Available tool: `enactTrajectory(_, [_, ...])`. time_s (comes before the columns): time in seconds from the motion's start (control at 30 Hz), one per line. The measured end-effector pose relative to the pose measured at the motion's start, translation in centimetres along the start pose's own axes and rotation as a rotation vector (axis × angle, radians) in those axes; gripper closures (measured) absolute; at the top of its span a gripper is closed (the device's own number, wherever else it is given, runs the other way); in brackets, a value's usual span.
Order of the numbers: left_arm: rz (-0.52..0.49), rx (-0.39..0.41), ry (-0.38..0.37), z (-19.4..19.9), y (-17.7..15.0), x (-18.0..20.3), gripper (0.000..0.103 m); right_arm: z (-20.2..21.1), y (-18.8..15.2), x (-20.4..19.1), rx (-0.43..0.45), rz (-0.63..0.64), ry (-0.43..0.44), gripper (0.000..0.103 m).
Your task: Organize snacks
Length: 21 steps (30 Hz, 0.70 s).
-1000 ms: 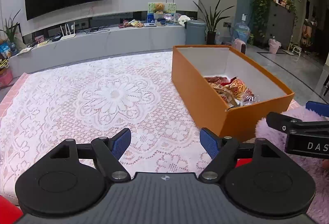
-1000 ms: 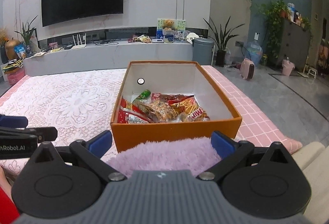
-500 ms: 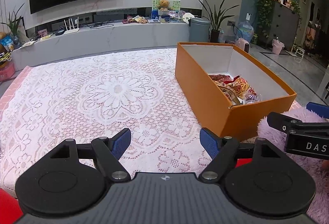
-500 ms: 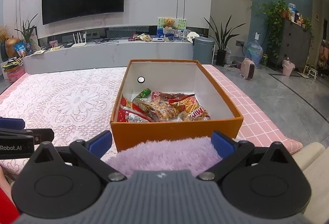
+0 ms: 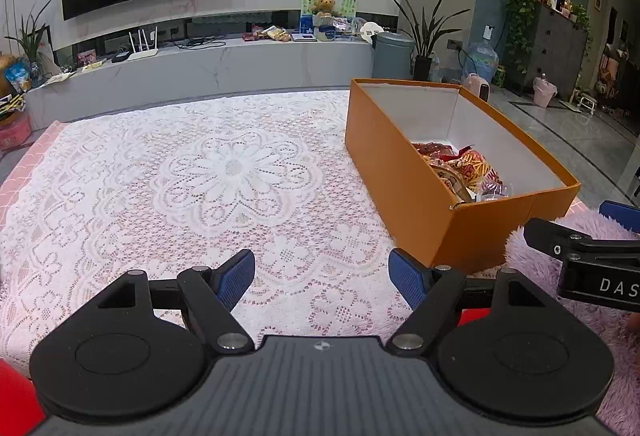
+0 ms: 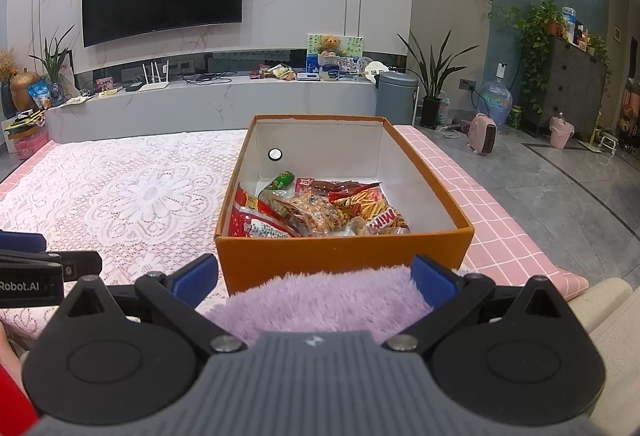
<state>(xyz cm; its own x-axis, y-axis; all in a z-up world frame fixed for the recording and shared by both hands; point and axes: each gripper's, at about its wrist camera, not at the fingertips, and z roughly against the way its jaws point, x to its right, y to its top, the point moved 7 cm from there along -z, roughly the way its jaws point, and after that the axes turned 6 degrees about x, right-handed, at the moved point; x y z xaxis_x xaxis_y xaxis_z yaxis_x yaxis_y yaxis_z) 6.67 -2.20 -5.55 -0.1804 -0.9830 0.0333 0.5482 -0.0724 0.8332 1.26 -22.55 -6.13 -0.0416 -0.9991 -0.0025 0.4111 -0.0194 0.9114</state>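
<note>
Snacks [image 6: 320, 212] are piled loose in the near half of the orange cardboard box [image 6: 344, 256], which sits at the right end of the desk, partly on the lace tablecloth [image 5: 200, 196] and partly on the pink checked cloth [image 6: 492, 228] under it. No packets can be seen left out on the desk, so the sorting looks pretty much done, judging by that alone.

What could go wrong: the packets are crinkly, slippery foil and plastic, heaped at angles, so anything pinched by a corner could slide out or drag a neighbour along. The box walls are thin card with a split visible at the near corner in the left wrist view, so a bump could shove it along the smooth cloth. The open lace weave could get snagged by a low fingertip too.

The left gripper [image 5: 322, 272] is held wide apart over bare lace, nothing in it. The right gripper [image 6: 314, 272] is spread wide as well, empty, with a fluffy lilac sleeve [image 6: 320, 300] showing between its blue pads, just short of the box's near wall.
</note>
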Motion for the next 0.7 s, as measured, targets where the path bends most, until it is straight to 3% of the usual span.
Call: enactTrajectory(0.7, [-0.006, 0.007, -0.002, 0.13, 0.14, 0.21, 0.014, -0.01, 0.04, -0.01, -0.001, 0.001, 0.0, 0.003])
